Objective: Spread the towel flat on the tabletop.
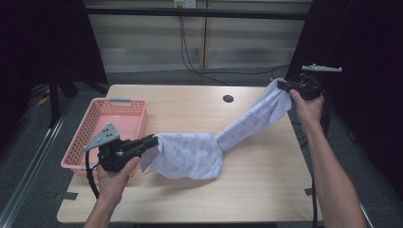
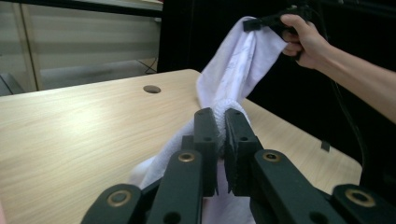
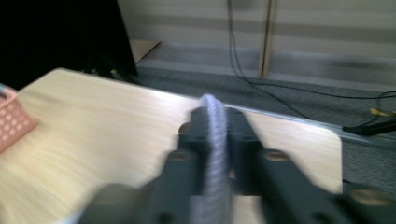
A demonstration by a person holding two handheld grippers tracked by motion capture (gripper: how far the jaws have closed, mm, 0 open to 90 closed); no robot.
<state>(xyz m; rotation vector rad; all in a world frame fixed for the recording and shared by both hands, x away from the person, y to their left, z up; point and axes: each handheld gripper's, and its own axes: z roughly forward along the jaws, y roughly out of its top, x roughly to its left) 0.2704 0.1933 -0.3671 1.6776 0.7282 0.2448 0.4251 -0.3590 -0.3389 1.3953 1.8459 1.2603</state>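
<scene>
Cloth stretches between both grippers, left gripper fingers and right gripper fingers each clamped on an end above the counter; thin bites risk slipping if the pull tightens.

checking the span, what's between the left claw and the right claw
The white towel runs between them, pinched by the left claw and the right claw, sagging onto the table in the high view.
</scene>
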